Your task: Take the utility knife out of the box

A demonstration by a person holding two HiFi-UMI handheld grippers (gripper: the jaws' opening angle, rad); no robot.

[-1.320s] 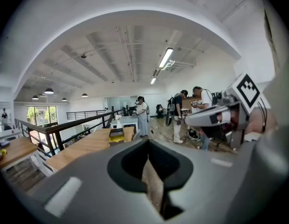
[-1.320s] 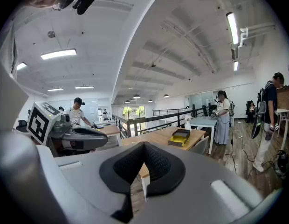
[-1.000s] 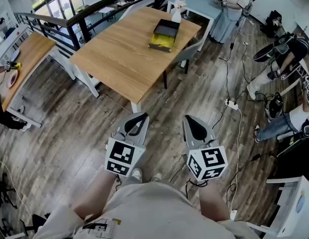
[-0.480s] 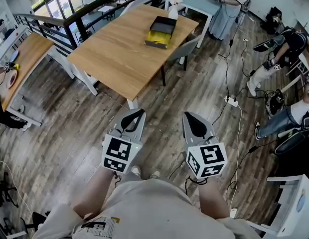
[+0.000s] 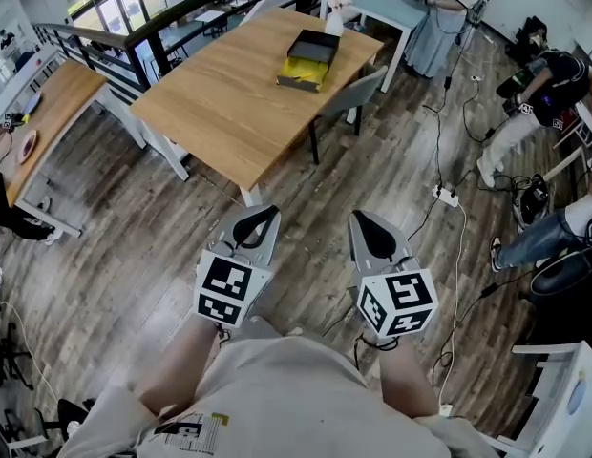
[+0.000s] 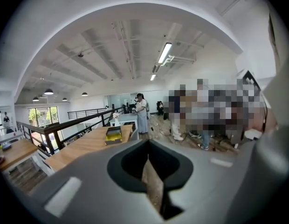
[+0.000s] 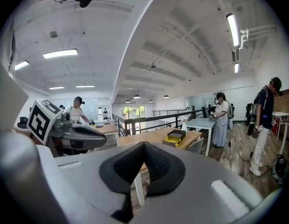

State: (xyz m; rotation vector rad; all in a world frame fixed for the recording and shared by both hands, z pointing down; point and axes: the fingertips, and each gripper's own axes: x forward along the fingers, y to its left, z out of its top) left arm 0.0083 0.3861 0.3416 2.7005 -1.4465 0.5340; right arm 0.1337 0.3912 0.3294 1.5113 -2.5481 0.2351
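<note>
**Container.** The shallow rectangular black box with the yellow interior [image 5: 311,59] rests on the long light wooden table with white legs [image 5: 220,113]. It lies well ahead of both sets of fingertips and far beyond them. Only a yellow layer shows inside the box. You cannot make out the utility knife at this distance. A small white object [image 5: 335,12] stands just past the box on the side away from the fingers.

**Materials.** The table top is smooth, pale wood grain. The dark plank floor [image 5: 124,256] lies under the fingers. Each gripper has a matt grey shell with a black ribbed pad recess.

**Fingers.** The left gripper [image 5: 259,223] has its jaws closed together with nothing between them. The right gripper [image 5: 370,225] is likewise closed and empty. Both are side by side, apart from each other, and point toward the table.

**Change.** Compared with one second ago, both grippers sit in nearly the same position and are closed as before. The box has not moved on the table.
</note>
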